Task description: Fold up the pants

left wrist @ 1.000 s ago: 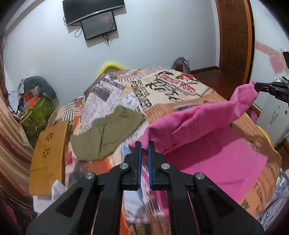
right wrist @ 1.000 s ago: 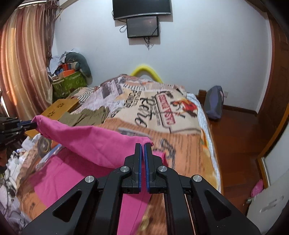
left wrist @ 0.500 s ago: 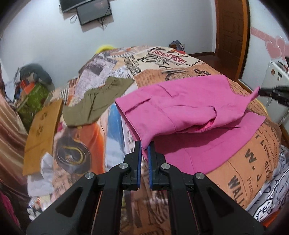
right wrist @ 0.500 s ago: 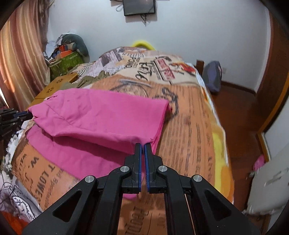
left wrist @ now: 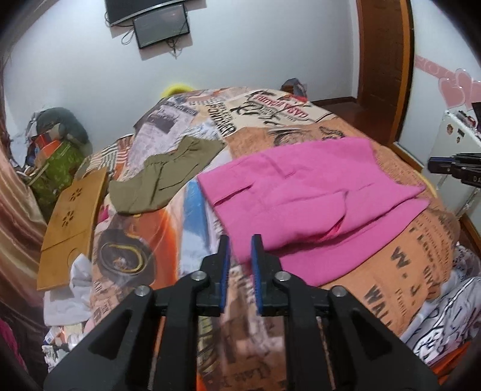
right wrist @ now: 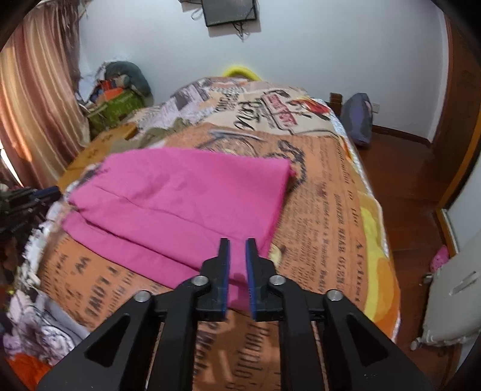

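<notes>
Even indoor light, soft shadows; fisheye bending, dark corners; motion blur low in frame

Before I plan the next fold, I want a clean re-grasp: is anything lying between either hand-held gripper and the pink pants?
Nothing visible. The pink pants lie folded on the bedspread, directly ahead of the left hand-held gripper and right hand-held gripper, whose jaws are opening. The olive garment lies apart, beside them.

Pants (left wrist: 309, 192) lie folded on the bed (left wrist: 399, 270), near its foot. Left gripper (left wrist: 240, 249) at their near left corner, right gripper (right wrist: 237, 252) at the near right corner. Second garment (left wrist: 162, 183) on the bed, far-left of the pants. Wooden board (left wrist: 72, 222) off the bed's left edge. Screen (left wrist: 162, 25) on the far wall, door (left wrist: 381, 66) far right.
</notes>
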